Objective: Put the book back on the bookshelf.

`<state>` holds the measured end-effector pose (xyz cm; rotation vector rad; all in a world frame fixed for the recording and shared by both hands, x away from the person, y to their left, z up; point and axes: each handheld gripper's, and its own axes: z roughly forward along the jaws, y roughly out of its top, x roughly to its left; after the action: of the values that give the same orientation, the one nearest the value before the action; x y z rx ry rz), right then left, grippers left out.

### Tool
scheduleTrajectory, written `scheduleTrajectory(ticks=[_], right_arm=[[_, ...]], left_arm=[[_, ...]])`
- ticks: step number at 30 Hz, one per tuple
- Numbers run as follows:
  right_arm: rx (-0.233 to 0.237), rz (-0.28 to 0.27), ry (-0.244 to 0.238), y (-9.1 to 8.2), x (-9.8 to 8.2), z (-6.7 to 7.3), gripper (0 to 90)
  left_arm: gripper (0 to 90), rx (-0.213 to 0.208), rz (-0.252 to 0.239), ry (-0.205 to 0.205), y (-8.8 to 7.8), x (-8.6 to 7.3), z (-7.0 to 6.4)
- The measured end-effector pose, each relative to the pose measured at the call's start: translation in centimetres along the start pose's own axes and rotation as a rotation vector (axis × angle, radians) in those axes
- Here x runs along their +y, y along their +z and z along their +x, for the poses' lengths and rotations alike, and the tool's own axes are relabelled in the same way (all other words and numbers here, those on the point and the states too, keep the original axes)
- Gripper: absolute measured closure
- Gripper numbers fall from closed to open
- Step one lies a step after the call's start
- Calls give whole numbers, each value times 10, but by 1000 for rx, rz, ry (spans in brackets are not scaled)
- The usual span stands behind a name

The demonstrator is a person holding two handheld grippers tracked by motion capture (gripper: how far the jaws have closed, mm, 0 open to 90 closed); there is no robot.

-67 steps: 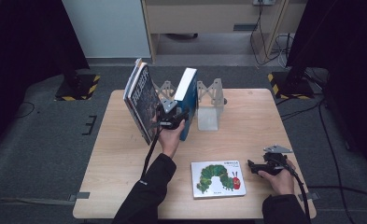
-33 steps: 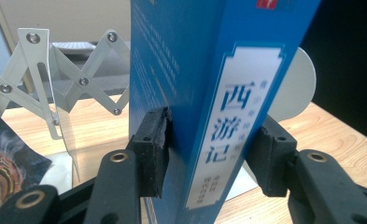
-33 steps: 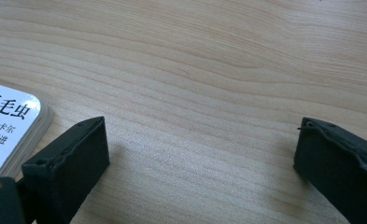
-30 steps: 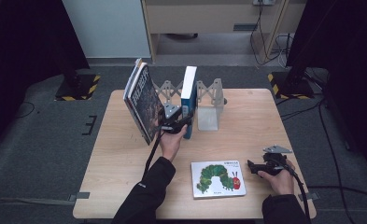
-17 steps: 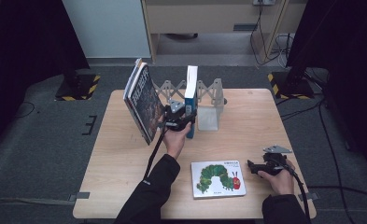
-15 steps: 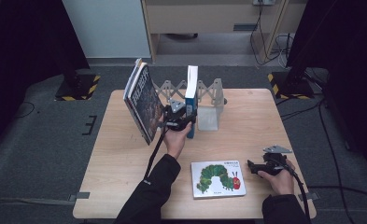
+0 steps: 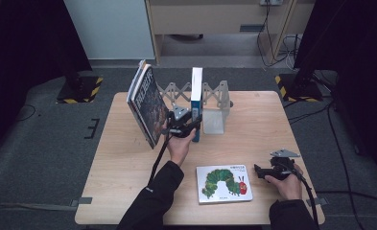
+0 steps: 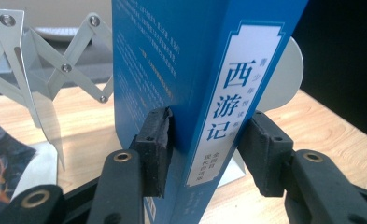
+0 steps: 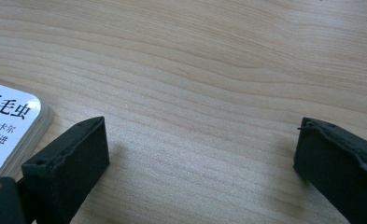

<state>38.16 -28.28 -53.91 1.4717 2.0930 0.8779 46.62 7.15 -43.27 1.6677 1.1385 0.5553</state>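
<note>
Grey floor and black curtains frame a pale wooden desk (image 7: 128,191) in the middle of the high view, with bare wood along its left edge and lower left corner, the widest open room for moving.

At centre left a dark book (image 7: 147,108) stands tilted, leaning up and left toward the desk's left edge. Just right of it the left gripper (image 7: 185,125) points up the frame at a blue book (image 7: 196,103), which stands upright on its lower edge in the upper middle, close to the far edge. A grey folding rack (image 7: 215,96) spreads behind the blue book, with a clear end plate at the book's right side.

In the left gripper view the blue book (image 8: 190,84) shows a bright blue cover with small white print and a white spine label with large blue characters. The jaws are part open around its lower spine: the left pad presses on the cover, and the right pad sits at the spine's edge, with contact hard to judge. The rack's scissor bars (image 8: 55,60) and rivets show plainly here.

Lower middle in the high view, a caterpillar book (image 7: 223,183) lies flat near the front edge. At lower right the right gripper (image 7: 259,171) rests near it; bare wood stretches above it to the far right corner.

The right gripper view has the jaws wide apart and empty over wood grain, with the caterpillar book's corner (image 9: 8,126) at the left edge.
</note>
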Motion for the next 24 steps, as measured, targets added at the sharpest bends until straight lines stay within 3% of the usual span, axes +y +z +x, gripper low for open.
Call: scheduleTrajectory(ticks=[9,13,15,24], right_arm=[[1,0,-4,0,0,0,34],[1,0,-4,0,0,0,34],[1,0,-3,0,0,0,34],[2,0,-4,0,0,0,32]], left_arm=[[534,-3,5,-4,5,2,-8],[528,-1,-21,6,4,-3,-7],[526,-8,-41,2,3,-6,-5],[536,-41,-41,27,-5,-7,-3]])
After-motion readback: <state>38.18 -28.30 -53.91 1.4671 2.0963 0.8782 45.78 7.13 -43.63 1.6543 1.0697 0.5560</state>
